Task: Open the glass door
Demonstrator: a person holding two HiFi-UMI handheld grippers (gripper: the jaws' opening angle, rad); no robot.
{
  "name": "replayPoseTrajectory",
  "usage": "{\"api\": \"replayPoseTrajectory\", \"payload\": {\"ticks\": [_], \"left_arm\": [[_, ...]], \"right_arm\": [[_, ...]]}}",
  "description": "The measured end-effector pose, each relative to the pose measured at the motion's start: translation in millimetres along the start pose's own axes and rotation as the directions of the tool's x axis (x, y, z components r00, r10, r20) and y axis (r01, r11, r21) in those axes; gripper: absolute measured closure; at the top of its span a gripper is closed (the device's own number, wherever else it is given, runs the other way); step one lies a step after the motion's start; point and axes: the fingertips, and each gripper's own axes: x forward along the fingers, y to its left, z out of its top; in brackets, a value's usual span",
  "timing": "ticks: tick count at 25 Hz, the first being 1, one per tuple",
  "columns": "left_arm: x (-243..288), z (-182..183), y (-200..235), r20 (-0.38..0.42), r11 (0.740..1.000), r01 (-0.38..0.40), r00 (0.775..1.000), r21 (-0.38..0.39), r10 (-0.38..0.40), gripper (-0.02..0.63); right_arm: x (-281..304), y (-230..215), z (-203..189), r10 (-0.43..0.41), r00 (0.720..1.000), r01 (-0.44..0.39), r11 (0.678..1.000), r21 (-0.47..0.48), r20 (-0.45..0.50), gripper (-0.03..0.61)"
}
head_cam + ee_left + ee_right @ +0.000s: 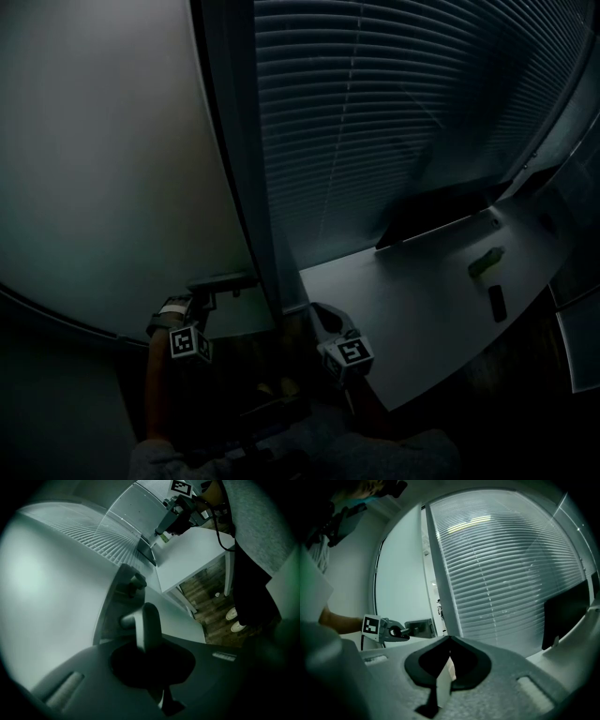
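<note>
The glass door (103, 159) fills the left of the head view, with its dark frame post (239, 141) on its right. The lock plate (222, 281) sits low on the door. My left gripper (194, 314) is at that plate, shut on the door handle (149, 623), whose grey lever runs down between the jaws. The right gripper view shows the left gripper (393, 631) from the side, clamped at the lock plate (419, 627). My right gripper (328, 323) hangs just right of the post, shut and holding nothing, its pale pads (442, 681) together.
Closed slatted blinds (375, 112) cover the glass wall right of the post. A white desk (441, 300) stands against it, carrying a dark monitor (436, 211), a small green thing (486, 262) and a black thing (498, 302). Wooden floor and the person's shoes (236, 620) lie below.
</note>
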Motion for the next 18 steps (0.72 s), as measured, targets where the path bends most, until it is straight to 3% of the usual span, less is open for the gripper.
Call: {"api": "replayPoseTrajectory", "payload": {"ticks": [18], "left_arm": [[-20, 3, -35, 0.040, 0.999, 0.005, 0.999, 0.044, -0.007, 0.613]], "right_arm": [[-48, 17, -18, -0.064, 0.997, 0.064, 0.998, 0.007, 0.031, 0.577]]}}
